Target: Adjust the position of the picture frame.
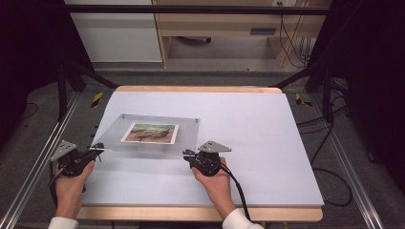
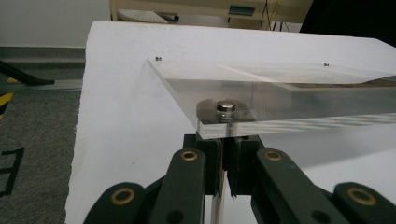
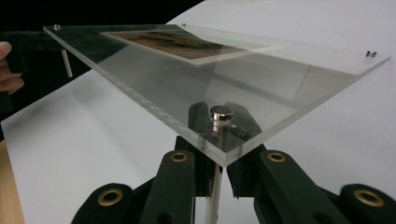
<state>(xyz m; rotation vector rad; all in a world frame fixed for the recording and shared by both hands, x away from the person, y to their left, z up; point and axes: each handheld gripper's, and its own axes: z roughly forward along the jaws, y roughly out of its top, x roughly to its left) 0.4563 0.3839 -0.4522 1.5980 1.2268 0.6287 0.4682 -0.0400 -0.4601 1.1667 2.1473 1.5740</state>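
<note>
The clear acrylic photo frame [image 1: 153,133] spans the middle left of the high view, its near edge lifted off the tabletop [image 1: 267,143]. The left tongs [image 1: 98,149] clench its lower left corner post, and the right tongs [image 1: 188,153] clench its lower right one.

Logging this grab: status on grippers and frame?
Left gripper and right gripper each shut on a leg under the clear photo frame's near corners. Near edge raised off white mat. Nothing obstructing.

Table: a pale sheet [image 1: 267,143] covers a wooden tabletop [image 1: 200,89], whose bare wood shows along the far and near edges.
Floor: grey carpet [image 1: 28,157], with black-and-yellow tape marks [image 1: 97,98] near the table's far corners.
Frame: black struts [image 1: 71,71] and aluminium rails [image 1: 43,157] flank the table.
Beyond: a light wooden desk [image 1: 219,24], a white panel [image 1: 114,33], black cables [image 1: 329,143].
</note>
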